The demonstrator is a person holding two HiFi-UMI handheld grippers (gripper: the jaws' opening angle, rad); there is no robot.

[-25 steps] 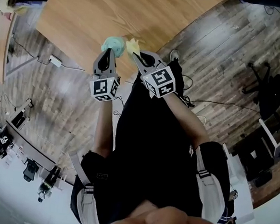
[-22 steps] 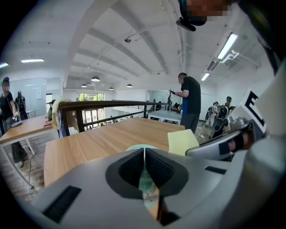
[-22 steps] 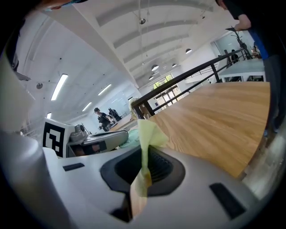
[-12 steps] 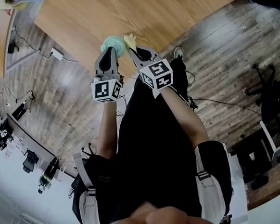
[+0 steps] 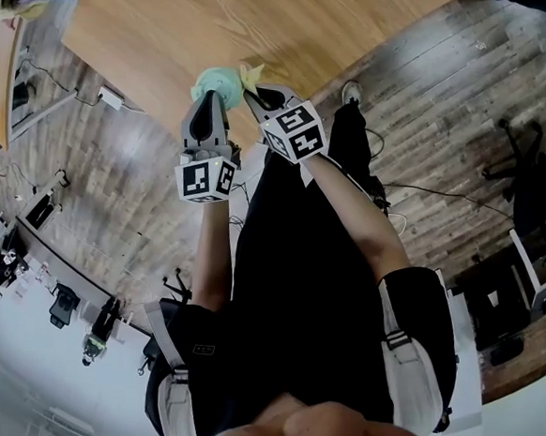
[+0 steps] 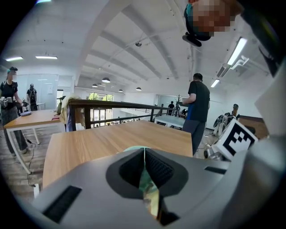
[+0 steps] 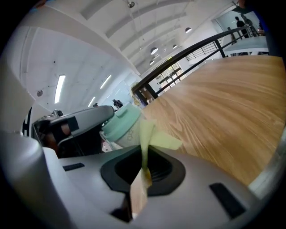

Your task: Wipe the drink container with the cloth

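In the head view my left gripper (image 5: pixel 211 101) is shut on a mint-green drink container (image 5: pixel 217 82), held over the near edge of the wooden table (image 5: pixel 223 20). My right gripper (image 5: pixel 254 92) is shut on a pale yellow cloth (image 5: pixel 251 72) right beside the container, on its right. In the left gripper view the jaws are closed with the container (image 6: pixel 148 191) pinched between them. From the right gripper view the cloth (image 7: pixel 154 138) sticks up out of the closed jaws and lies against the mint-lidded container (image 7: pixel 123 123), with the left gripper (image 7: pixel 76 121) behind it.
A black railing (image 6: pixel 116 105) runs behind the table. A person in black (image 6: pixel 197 107) stands at the far right, others at another table (image 6: pixel 27 120) on the left. An office chair (image 5: pixel 530 181) and cables (image 5: pixel 103 100) are on the wood floor.
Both grippers have shifted a little up and left in the head view. The cloth has moved closer against the container's side.
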